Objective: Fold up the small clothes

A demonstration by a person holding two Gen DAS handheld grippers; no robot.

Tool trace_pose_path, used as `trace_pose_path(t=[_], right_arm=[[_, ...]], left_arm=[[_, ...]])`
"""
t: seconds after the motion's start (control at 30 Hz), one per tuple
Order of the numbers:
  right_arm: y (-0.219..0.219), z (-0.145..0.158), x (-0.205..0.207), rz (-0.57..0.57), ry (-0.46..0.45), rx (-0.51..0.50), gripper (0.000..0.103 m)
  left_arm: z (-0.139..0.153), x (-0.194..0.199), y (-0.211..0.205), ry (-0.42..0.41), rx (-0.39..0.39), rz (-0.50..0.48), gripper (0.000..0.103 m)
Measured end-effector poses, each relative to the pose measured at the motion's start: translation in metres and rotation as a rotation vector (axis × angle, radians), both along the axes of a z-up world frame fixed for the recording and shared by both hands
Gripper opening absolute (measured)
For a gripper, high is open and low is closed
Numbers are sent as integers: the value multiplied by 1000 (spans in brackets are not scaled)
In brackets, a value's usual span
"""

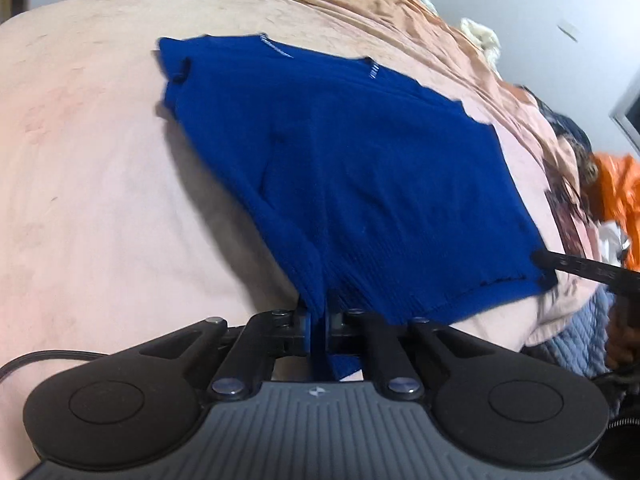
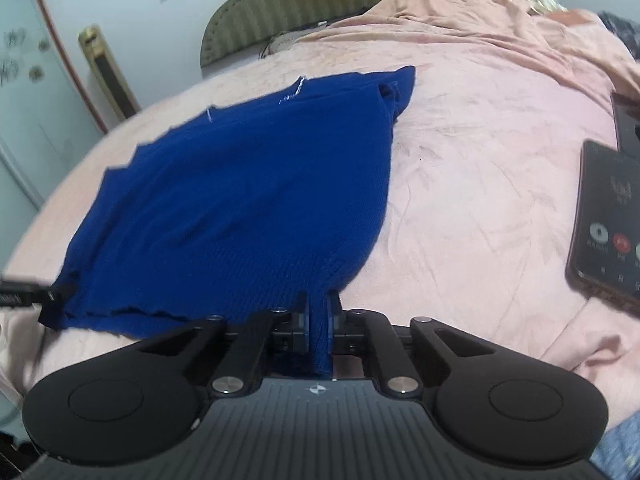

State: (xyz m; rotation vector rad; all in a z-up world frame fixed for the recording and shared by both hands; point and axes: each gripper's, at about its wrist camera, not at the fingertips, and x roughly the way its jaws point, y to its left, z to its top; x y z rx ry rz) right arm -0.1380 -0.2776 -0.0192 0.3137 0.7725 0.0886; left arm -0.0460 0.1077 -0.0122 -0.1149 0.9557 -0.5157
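A pink bed (image 2: 460,168) carries a blue knit top (image 2: 240,184), its far sleeves hidden. A phone (image 2: 608,224) is cut off. Left gripper (image 1: 319,322) and right gripper (image 2: 319,320), tilted downward, each pinch the near hem between closed fingers.

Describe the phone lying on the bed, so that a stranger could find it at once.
Start from the pink bedsheet and the blue knitted garment spread on it. The phone lies flat on the sheet at the right edge of the right wrist view, apart from the garment. Its lit screen with round call buttons, one of them red, sets it apart.
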Motion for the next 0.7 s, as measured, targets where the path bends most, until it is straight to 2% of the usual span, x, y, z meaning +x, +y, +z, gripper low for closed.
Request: trace_pose_path(t=[0.13,0.33,0.53,0.63,0.7], right_arm=[[-12,20,-15,7,-75,48,9],[-17,70,-45,92,-179,61,8],[-22,104,-86,171,-194,69,8],[-19,108,-98,204,-164,58,8],[-13,107,-104,220,-136,43,8]], left_arm=[[24,-18,7,-68,-31,22,5],[75,-58,30,-173,-104,2,5],[94,-89,42,-152,-109,-38,5],[91,-95,38,-117,-85,-48,5],[91,-98,37,-131,-76,-67,5]])
